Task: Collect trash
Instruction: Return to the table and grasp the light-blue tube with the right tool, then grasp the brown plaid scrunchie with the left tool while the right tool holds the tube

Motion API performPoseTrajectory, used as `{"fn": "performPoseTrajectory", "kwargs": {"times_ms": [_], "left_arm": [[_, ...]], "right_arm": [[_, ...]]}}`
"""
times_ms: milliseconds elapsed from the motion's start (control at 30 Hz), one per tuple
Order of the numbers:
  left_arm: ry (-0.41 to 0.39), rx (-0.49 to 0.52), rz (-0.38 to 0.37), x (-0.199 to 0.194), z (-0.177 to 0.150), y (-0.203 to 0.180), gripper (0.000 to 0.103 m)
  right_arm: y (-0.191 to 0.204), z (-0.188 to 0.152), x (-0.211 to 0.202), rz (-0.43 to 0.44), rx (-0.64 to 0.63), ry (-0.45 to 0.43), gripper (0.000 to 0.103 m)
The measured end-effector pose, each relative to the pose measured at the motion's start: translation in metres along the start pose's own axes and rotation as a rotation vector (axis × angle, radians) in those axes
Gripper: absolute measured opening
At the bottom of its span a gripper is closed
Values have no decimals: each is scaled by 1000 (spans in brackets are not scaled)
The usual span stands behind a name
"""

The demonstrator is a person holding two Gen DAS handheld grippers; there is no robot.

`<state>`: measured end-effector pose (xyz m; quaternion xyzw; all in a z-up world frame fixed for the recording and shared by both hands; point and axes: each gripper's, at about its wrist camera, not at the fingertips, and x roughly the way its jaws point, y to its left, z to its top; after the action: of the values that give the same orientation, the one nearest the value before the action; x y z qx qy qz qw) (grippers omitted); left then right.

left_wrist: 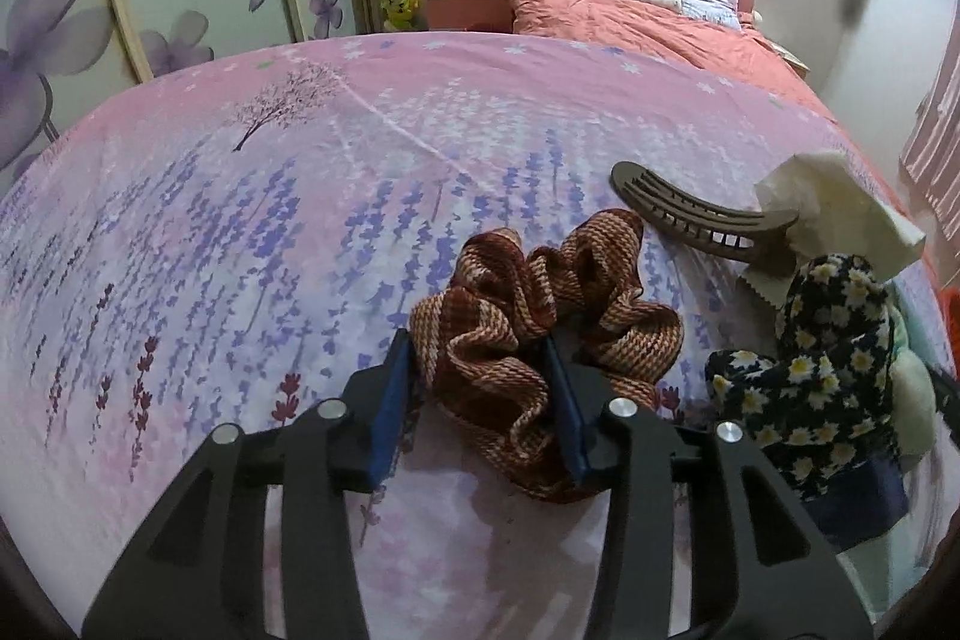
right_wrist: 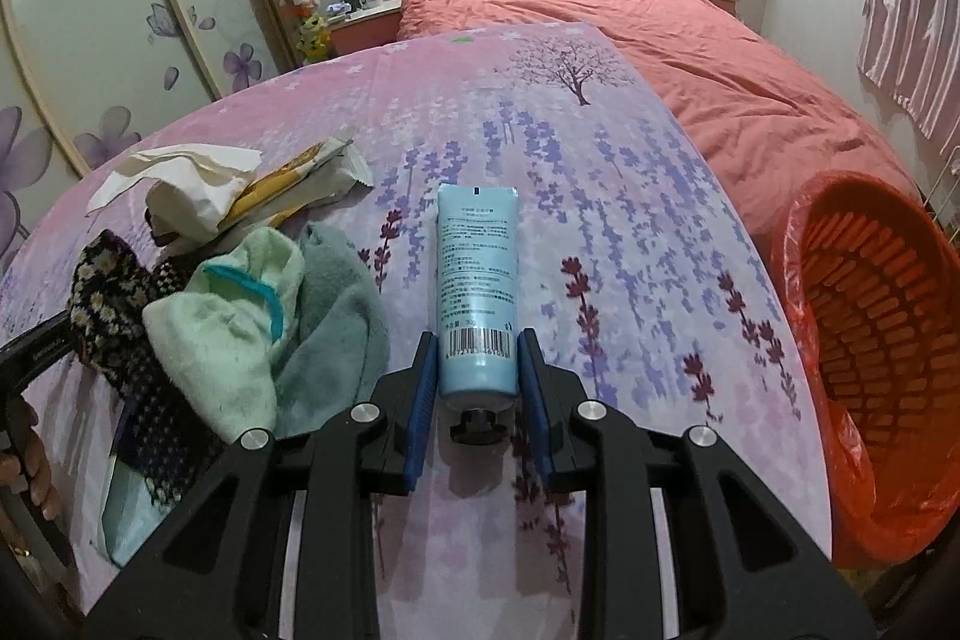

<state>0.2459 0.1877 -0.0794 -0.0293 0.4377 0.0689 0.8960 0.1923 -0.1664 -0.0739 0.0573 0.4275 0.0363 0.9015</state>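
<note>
In the left wrist view my left gripper (left_wrist: 480, 346) straddles a rust-red striped scrunchie (left_wrist: 540, 316) on the pink flowered sheet; the fingers touch its folds on both sides but have not closed tight. In the right wrist view my right gripper (right_wrist: 477, 346) has its blue pads against both sides of a light blue tube (right_wrist: 477, 280) lying cap toward me. A crumpled white tissue (right_wrist: 186, 184) (left_wrist: 840, 202) and a yellow snack wrapper (right_wrist: 300, 178) lie at the back left. An orange bin (right_wrist: 870, 352) with a red liner stands right of the bed.
A brown hair claw (left_wrist: 702, 214), a dark daisy-print cloth (left_wrist: 822, 364) (right_wrist: 114, 292) and mint and grey-green towels (right_wrist: 240, 328) lie between the grippers. A coral duvet (right_wrist: 690, 64) and pillows lie behind. A wardrobe (right_wrist: 120, 10) stands at left.
</note>
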Motion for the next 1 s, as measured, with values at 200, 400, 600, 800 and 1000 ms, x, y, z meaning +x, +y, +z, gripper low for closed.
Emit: {"fn": "performPoseTrajectory", "kwargs": {"times_ms": [200, 400, 600, 800, 1000], "left_arm": [[-3, -4, -2, 0, -3, -3, 44], [-3, -4, -3, 1, -3, -1, 45], [-4, -9, -12, 3, -2, 4, 46], [-5, -14, -19, 3, -2, 5, 47], [-9, -35, -44, 3, -2, 10, 48]], "right_arm": [[-3, 16, 12, 1, 18, 16, 30], [-1, 24, 18, -6, 25, 11, 39], [14, 18, 19, -81, -45, -13, 39], [7, 18, 18, -50, -14, -17, 39], [7, 17, 18, -70, -30, -14, 39]]}}
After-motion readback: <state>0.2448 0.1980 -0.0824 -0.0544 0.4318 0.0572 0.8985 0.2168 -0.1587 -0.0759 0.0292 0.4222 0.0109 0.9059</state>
